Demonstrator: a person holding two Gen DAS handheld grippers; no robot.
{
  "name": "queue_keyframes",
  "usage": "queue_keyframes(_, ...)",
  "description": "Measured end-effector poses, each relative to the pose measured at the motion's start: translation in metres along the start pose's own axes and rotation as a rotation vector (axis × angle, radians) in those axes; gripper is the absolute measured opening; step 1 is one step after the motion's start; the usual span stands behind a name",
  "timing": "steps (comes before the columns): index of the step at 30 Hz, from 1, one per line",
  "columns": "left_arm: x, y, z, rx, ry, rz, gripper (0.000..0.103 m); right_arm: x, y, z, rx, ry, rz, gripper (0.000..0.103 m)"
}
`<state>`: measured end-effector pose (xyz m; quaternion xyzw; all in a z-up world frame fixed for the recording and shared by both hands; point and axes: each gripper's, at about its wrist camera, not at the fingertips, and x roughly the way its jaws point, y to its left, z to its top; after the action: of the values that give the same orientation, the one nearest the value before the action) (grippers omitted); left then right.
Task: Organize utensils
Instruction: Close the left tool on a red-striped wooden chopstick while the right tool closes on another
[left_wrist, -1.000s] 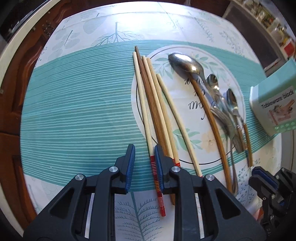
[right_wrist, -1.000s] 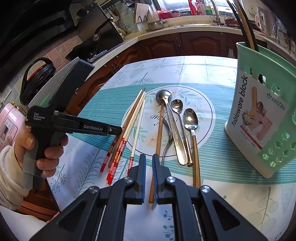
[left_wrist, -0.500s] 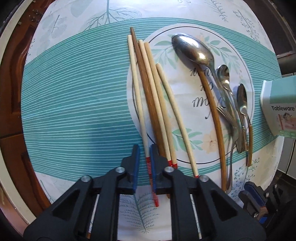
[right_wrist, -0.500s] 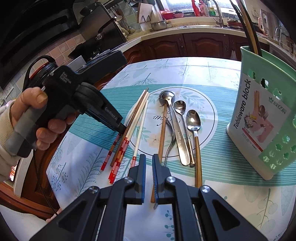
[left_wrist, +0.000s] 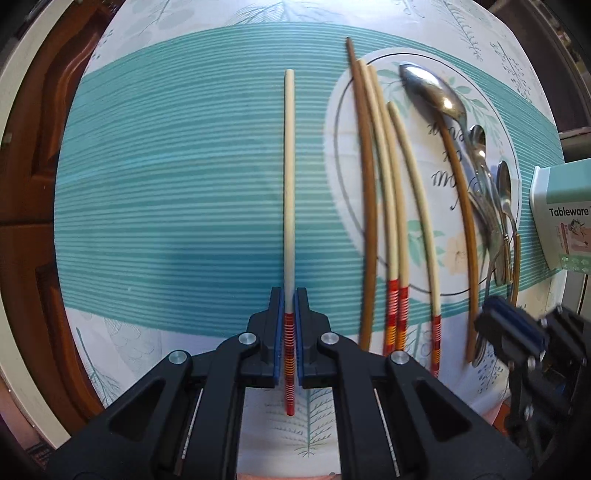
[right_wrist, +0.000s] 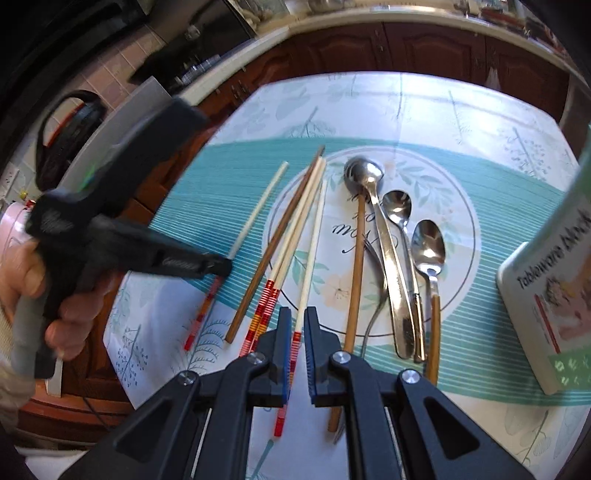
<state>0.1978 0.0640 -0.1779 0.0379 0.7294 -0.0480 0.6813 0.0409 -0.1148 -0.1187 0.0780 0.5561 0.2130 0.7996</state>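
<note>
Pale red-banded chopstick (left_wrist: 289, 192) apart from others

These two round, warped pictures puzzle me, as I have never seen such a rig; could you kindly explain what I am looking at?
A person holds a pistol-like clamp tool in each hand, and each tool carries a wide-angle camera looking along its two fingers.

One picture is the left tool's view. The left gripper is shut on one pale chopstick, apart from the other chopsticks.

The other is the right tool's view. The right gripper is shut and seems to hold nothing. The person's hand shows there with the left tool.

On the tablecloth lie spoons, with a green cutlery holder beside them.
</note>
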Motion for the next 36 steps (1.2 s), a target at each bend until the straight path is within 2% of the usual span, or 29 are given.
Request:
queue_keyframes(4, -0.002, 0.018, -0.008, -0.023, -0.002, -0.013, 0.003, 0.025, 0.002, 0.021, 0.034, 0.101, -0.034, 0.009)
queue_keyframes(6, -0.003, 0.025, -0.012, -0.027, -0.002, -0.019, 0.003, 0.033, 0.003, 0.028, 0.044, 0.131, -0.056, 0.021)
queue_keyframes(9, 0.002, 0.026, -0.02, -0.033, -0.003, -0.025, 0.003, 0.046, 0.008, 0.039, 0.041, 0.184, -0.089, 0.021)
queue_keyframes(13, 0.002, 0.033, -0.025, -0.044, -0.003, -0.036, 0.003, 0.063, 0.015, 0.049, 0.018, 0.24, -0.174, 0.021)
queue_keyframes(19, 0.005, 0.045, -0.04, -0.056, -0.006, -0.044, 0.003, 0.074, 0.037, 0.049, -0.097, 0.277, -0.312, 0.021)
queue_keyframes(21, 0.011, 0.046, -0.045, -0.054, -0.011, -0.04, 0.003, 0.076, 0.042, 0.048, -0.127, 0.284, -0.333, 0.018)
queue_keyframes(22, 0.012, 0.045, -0.047, -0.053, -0.01, -0.039, 0.003, 0.076, 0.042, 0.048, -0.126, 0.286, -0.329, 0.015)
queue_keyframes(23, 0.012, 0.044, -0.049, -0.05, -0.008, -0.041, 0.003, 0.076, 0.041, 0.048, -0.117, 0.292, -0.326, 0.007)
queue_keyframes(26, 0.009, 0.037, -0.054, -0.051, -0.019, -0.08, 0.003, 0.073, 0.031, 0.05, -0.06, 0.299, -0.273, 0.005)
queue_keyframes(30, 0.001, 0.032, -0.069, -0.032, -0.097, -0.104, 0.003, 0.055, 0.005, 0.046, 0.055, 0.269, -0.159, 0.005)
queue_keyframes(33, -0.012, 0.021, -0.082, 0.001, -0.18, -0.115, 0.003, 0.03, -0.011, 0.036, 0.107, 0.193, -0.083, 0.005)
queue_keyframes(36, -0.032, 0.008, -0.097, 0.038, -0.275, -0.142, 0.003, 0.0, -0.02, 0.028, 0.133, 0.078, -0.021, 0.005)
